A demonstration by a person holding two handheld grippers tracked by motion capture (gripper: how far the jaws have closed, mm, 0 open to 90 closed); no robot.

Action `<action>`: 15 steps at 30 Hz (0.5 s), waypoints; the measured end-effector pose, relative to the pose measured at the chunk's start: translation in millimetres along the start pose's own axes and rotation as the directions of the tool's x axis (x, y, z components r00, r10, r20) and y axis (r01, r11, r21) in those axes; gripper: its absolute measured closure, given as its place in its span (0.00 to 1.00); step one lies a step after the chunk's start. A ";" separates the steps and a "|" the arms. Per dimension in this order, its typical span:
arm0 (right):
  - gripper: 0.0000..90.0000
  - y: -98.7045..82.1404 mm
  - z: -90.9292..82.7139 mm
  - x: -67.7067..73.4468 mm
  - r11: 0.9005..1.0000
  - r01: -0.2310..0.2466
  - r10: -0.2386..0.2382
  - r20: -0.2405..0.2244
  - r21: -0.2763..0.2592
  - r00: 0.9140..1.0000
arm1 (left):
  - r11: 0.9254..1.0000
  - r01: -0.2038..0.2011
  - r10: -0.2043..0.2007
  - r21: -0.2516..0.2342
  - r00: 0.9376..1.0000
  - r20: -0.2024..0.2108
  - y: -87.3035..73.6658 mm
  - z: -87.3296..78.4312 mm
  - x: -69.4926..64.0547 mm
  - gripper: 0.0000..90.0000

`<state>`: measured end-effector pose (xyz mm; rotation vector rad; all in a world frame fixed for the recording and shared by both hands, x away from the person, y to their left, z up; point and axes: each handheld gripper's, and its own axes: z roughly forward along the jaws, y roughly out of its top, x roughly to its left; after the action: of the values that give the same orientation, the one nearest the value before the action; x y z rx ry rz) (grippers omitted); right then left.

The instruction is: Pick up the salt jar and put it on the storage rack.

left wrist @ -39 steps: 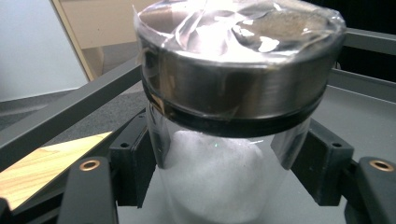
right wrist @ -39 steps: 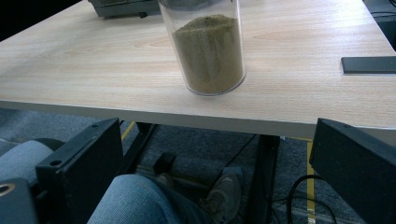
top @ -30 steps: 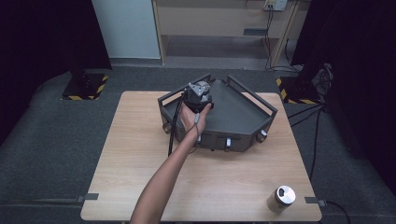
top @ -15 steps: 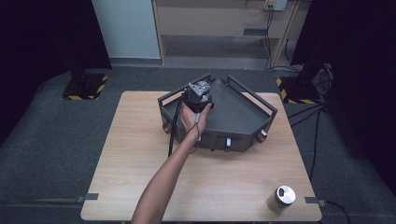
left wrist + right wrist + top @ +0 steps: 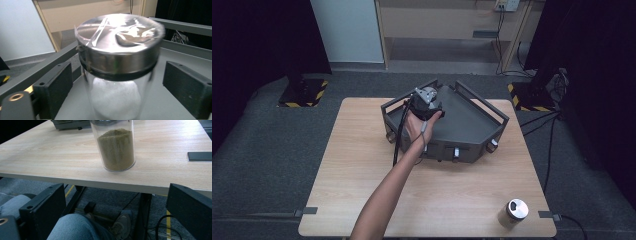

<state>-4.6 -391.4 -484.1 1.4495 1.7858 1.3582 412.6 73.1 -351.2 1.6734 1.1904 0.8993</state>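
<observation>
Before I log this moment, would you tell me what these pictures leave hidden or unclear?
- Left gripper, high view: the hand and the gripper's body cover its jaws and the jar.
- Jar of white powder, left gripper view: its base is cut off by the bottom edge, so whether it rests on the grey tray cannot be told. The jaws stand apart from the glass.
- Jar of brown powder, right gripper view: its lid is cut off by the top edge.

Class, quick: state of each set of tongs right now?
Left tongs: open, jaws either side of the steel-lidded glass jar of white powder, not touching.
Right tongs: open, holding nothing.
</observation>
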 end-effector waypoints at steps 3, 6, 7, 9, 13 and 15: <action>0.04 0.5 -0.2 0.6 1.000 0.002 -0.002 -0.004 0.000 1.000 | 1.000 -0.007 0.007 0.000 1.000 -0.014 1.8 -6.6 -2.7 0.06; 0.04 0.4 -1.2 1.1 1.000 0.005 -0.005 -0.005 -0.003 1.000 | 1.000 -0.007 0.007 0.002 1.000 -0.016 2.4 -13.1 -1.4 0.06; 0.04 0.5 -1.6 1.2 1.000 0.006 -0.006 -0.005 -0.002 1.000 | 1.000 -0.011 0.012 0.010 1.000 -0.018 3.6 -15.4 -0.9 0.06; 0.04 0.5 -2.3 1.2 1.000 0.004 -0.004 -0.006 -0.004 1.000 | 1.000 -0.016 0.016 0.015 1.000 -0.022 3.6 -20.5 -0.1 0.05; 0.04 0.4 -2.8 1.1 1.000 0.012 -0.012 -0.009 -0.006 1.000 | 1.000 -0.012 0.012 0.027 1.000 -0.015 3.6 -32.6 2.5 0.05; 0.04 0.4 -3.0 1.4 1.000 0.013 -0.013 -0.012 -0.009 1.000 | 1.000 -0.020 0.020 0.013 1.000 -0.016 0.4 -39.8 2.7 0.05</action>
<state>-7.4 -391.3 -482.2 1.4252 1.7919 1.3694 377.7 85.1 -336.2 1.6942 1.1947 0.9212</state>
